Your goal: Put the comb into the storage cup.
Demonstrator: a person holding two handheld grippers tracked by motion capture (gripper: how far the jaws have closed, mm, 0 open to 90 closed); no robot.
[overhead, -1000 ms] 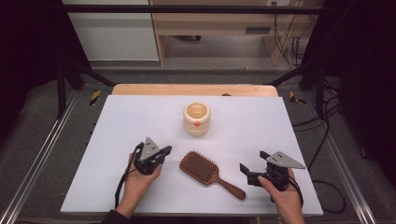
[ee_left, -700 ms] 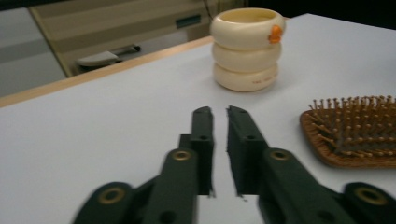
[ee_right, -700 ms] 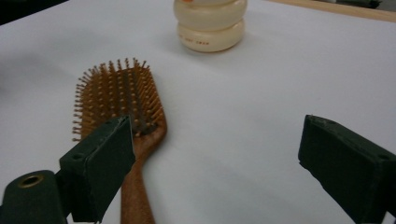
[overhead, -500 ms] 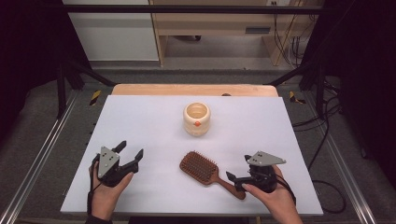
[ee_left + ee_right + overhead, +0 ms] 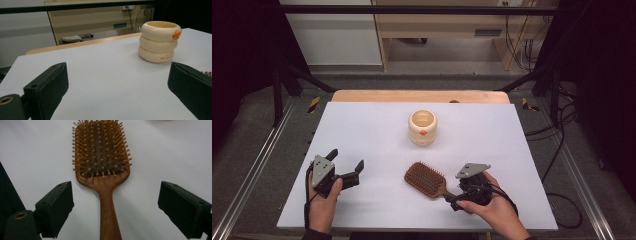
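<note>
Your right gripper [image 5: 115, 205] straddling the hairbrush [image 5: 101, 157] handle, jaws wide and closing without touching, bristles pointing at twelve o'clock, your left gripper [image 5: 346, 167] just opened wide, gaping empty, facing the cream cup [image 5: 158, 41] at one o'clock.

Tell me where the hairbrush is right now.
In the high view the hairbrush lies bristles up on the white table, near the front edge, right of centre; its handle runs between the open jaws of the right gripper, with the cream cup behind it.

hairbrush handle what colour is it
Reddish-brown wood on the hairbrush handle, clearest in the right gripper view.
</note>
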